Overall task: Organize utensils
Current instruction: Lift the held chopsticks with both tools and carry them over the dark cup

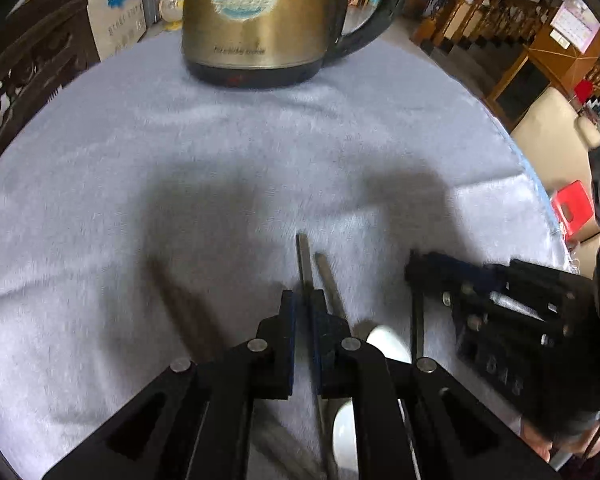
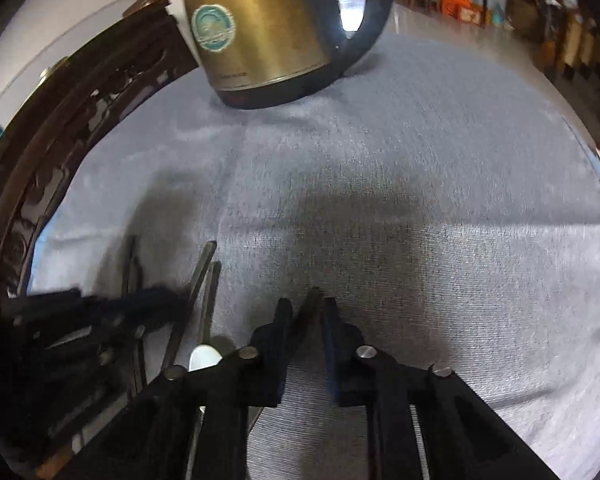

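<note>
utensil [image 1: 305, 264] pinched upright between the left gripper [image 1: 302, 308] pads.

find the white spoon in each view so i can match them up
Left wrist: the white spoon lies at bottom centre-right, partly behind the gripper's right finger.
Right wrist: the white spoon lies at lower left, beside the dark sticks.
Shared landmark: the brass kettle, top centre in both.

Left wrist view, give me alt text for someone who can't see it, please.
The left gripper is shut on a thin dark utensil handle over a pale grey cloth, with a second handle and a white spoon beside it. The right gripper reaches in from the right; a brass-coloured kettle stands behind.
</note>
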The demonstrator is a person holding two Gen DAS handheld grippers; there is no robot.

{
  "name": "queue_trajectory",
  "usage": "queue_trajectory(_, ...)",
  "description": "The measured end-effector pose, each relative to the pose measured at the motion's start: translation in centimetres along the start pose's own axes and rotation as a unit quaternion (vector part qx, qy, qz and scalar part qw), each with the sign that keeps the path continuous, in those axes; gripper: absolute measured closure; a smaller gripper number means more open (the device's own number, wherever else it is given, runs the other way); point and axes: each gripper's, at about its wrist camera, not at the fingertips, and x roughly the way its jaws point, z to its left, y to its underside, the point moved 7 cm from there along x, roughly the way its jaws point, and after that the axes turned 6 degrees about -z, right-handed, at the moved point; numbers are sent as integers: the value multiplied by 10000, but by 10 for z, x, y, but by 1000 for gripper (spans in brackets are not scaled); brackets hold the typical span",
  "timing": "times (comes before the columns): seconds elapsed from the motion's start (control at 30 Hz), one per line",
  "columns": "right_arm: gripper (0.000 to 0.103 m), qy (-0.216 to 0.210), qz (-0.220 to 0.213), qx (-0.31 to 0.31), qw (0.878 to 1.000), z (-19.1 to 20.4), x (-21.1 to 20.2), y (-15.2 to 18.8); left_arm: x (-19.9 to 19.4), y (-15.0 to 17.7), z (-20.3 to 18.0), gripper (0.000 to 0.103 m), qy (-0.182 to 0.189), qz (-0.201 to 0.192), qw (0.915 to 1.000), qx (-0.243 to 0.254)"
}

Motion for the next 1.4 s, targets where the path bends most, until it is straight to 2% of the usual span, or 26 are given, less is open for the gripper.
queue_trajectory(0.07, 90, -64, -10, -27, 10000, -1, -1, 2, 5, 0, -3, 91, -73, 52, 9999, 89)
queue_trajectory(0.2, 94, -231, 14, 227, 9995, -9, -4, 6, 3, 3, -8, 96, -291, -94, 9989, 361)
queue_trajectory(0.33, 95, -419, -48, 542, 9976, -17, -6, 8, -3, 3, 2, 98, -299, -226, 9992, 168)
queue_trajectory(0.63, 96, -690, -486, 862, 9927, -19, -35, 3, -79, -8, 26, 98, -64, -1140, 9931, -259)
queue_trajectory(0.87, 96, -783, -914, 784, 9896, -11, -76, 5, -151, 4, 29, 98, -87, -1903, 9813, -285)
queue_trajectory(1.17, 96, -859, -1550, 712, 9816, -2, -142, 22, -208, 38, 29, 98, -86, -2446, 9677, -599)
queue_trajectory(1.4, 96, -822, -2177, 550, 9710, 11, -208, 50, -256, 73, 17, 98, -252, -3087, 9489, -613)
